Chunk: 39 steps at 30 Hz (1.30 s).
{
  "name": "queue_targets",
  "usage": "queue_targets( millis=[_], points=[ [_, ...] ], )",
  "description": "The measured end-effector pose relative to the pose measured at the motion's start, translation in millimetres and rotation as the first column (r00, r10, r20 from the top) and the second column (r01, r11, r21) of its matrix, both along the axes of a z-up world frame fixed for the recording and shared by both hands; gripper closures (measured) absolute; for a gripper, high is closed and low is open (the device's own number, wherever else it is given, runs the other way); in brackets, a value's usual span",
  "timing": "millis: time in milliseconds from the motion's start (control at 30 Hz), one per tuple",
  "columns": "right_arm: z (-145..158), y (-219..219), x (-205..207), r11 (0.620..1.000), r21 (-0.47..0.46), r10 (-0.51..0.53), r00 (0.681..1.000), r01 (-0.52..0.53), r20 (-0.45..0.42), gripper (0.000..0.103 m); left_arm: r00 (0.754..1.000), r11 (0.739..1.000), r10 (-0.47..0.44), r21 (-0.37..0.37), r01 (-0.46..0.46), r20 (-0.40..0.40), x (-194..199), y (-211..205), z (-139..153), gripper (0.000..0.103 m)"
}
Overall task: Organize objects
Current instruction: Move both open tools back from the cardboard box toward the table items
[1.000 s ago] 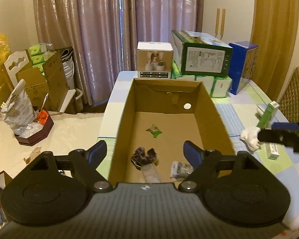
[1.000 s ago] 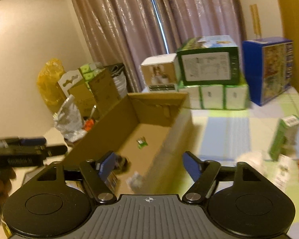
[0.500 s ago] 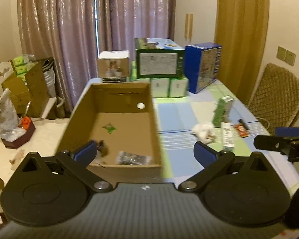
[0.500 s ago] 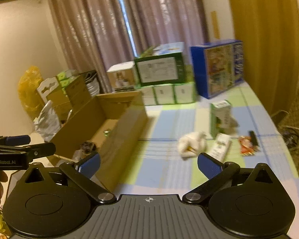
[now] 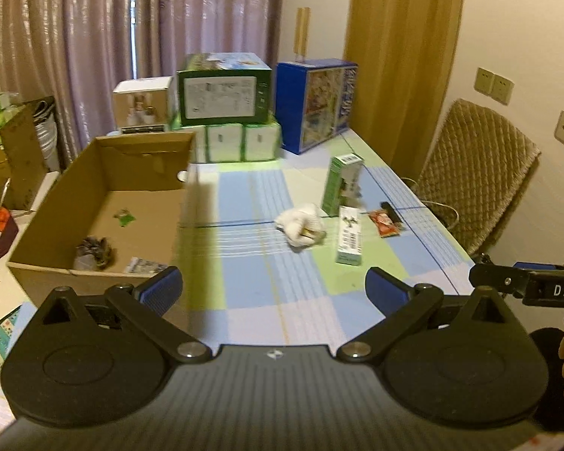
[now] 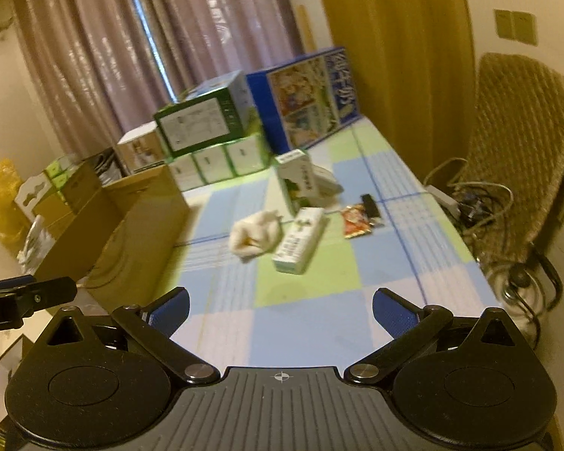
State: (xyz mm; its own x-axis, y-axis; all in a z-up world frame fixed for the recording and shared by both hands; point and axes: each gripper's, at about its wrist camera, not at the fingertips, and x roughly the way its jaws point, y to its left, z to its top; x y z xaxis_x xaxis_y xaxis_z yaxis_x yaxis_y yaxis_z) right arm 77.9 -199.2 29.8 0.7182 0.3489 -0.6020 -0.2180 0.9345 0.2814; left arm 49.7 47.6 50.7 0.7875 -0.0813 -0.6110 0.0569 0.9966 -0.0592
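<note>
While both claws wait with nothing in them, this is how things lie.

Left claw: the left gripper has its blue pads wide apart and holds nothing. It hangs over the near edge of the table, between the box and the loose things, so it can go either way.

Right claw: the right gripper is wide apart too, and bare. It points at the loose things, so I think it is getting ready to pick one.

Box: the cardboard box sits on the left side of the table with its top open, so things can be dropped in. A few small packets already lie on its floor.

Things left out: a white cloth lump, a lying green-and-white carton, a standing green carton and a red snack packet are close together on the checked cloth, well apart from the box.

Job so far: some things are in, some are still out.

Next: the cloth lump and the lying carton are nearest, so one of those looks easiest to grab. The cloth is soft and may droop.

Back of table: big boxes are stacked by the curtain, out of the way.
</note>
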Motion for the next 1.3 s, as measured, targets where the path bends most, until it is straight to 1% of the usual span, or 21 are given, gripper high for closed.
queue_targets(
  millis=[200,600,933,1300],
  points=[
    [-2.3,-19.1,-2.5,0.998,0.024,-0.058,0.998,0.058,0.003,0.002,0.999,0.999,-0.041,0.010,0.041,-0.005,5.1,-18.3,-6.6,0.001],
    [-7.4,-26.5,1.4,0.995,0.045,-0.085,0.996,0.085,0.003,0.002,0.997,0.998,-0.061,0.021,0.062,-0.041,15.2,-28.6,-16.9,0.001],
    [-9.6,-25.7,4.0,0.997,0.042,-0.071,0.997,0.071,-0.007,0.002,0.996,0.998,-0.061,0.021,0.062,-0.068,18.3,-28.9,-22.9,0.001],
    [-11.0,-20.0,11.8,0.998,0.031,-0.047,0.999,0.047,-0.010,0.002,0.996,0.998,-0.057,0.023,0.059,-0.075,24.9,-28.4,-23.4,0.001]
  ],
)
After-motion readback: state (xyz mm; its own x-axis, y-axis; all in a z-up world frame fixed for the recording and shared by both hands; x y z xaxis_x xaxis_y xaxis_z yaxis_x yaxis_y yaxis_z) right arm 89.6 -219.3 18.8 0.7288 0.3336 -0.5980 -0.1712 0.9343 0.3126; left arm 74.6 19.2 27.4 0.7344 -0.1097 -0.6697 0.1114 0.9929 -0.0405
